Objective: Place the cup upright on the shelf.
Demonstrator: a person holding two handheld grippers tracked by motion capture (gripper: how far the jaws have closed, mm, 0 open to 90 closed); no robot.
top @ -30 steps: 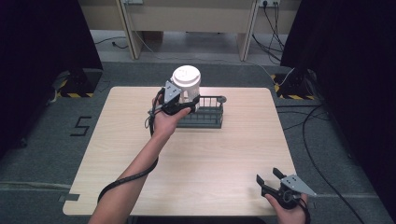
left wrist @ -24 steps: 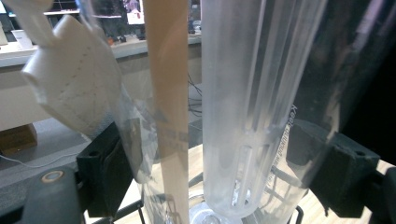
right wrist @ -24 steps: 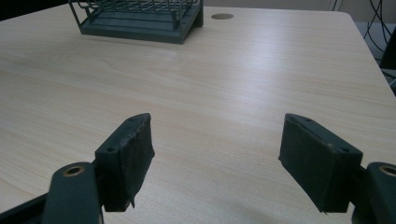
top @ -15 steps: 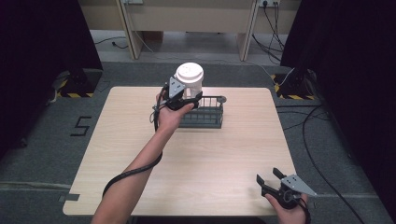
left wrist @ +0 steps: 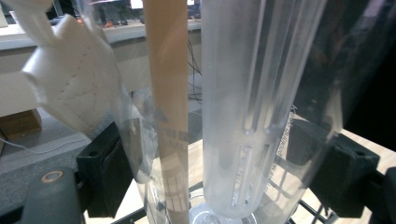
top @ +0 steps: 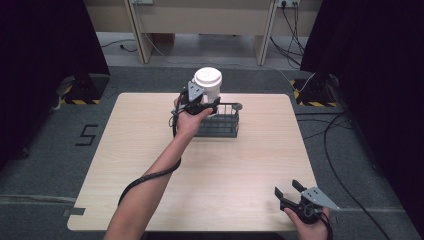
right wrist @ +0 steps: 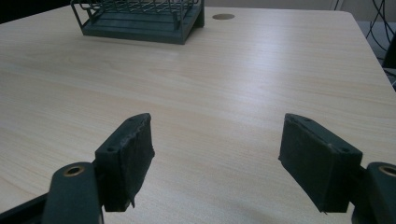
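Note:
A clear plastic container point(top: 209, 90) with a white lid is held upright over the left end of a dark wire rack point(top: 222, 126) at the back of the wooden table point(top: 145, 140). My left gripper point(top: 204, 101) is shut on the container's lower part. In the left gripper view the container point(left wrist: 243, 116) stands between the two jaws of the left gripper point(left wrist: 219, 172), with a tan strip and a frosted tube seen through its wall. My right gripper point(top: 287, 189) stands open near the table's front right edge, nothing between its fingers point(right wrist: 128, 158).
The rack point(right wrist: 140, 18) lies far ahead of the right gripper, with a round cable hole point(right wrist: 223, 17) in the tabletop beside it. Black curtains, cables and floor surround the table. A cable trails along the left forearm.
The left gripper has carried the container slightly to the right over the rack. The right gripper has stayed where it was.

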